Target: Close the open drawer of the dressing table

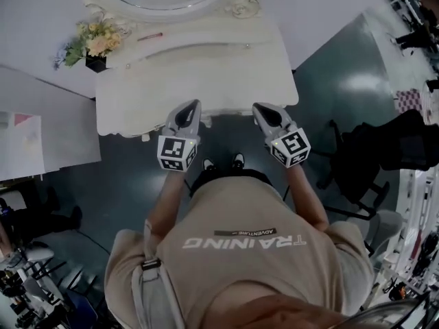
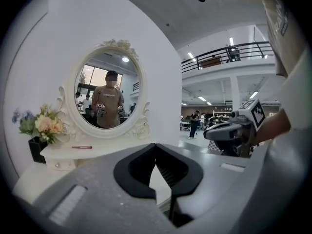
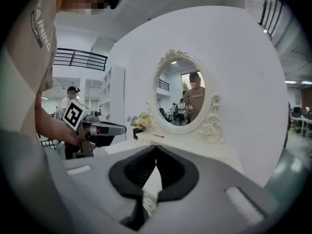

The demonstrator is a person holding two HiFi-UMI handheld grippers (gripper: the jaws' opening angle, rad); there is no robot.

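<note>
"How far along was the closing?"

"Not begun, as far as I could judge. I stood before the white carved wooden dressing table, facing its oval mirror in a scrolled white frame. My grey plastic left claw and its twin, my right claw, were side by side at the front edge, touching nothing that I could see."

"And the jaws?"

"Both pairs were pinched together at the tips, the black pads meeting, with nothing between them."

"Where was the drawer?"

"Under that front edge, I supposed. The tabletop hid it from above and neither claw's camera looked low enough, so I couldn't say how far out it stood."

"What remained?"

"Everything: bring the claws down to its face and push it home. The pale flowers in a black pot and the thin red stick lay well back, out of the way."
</note>
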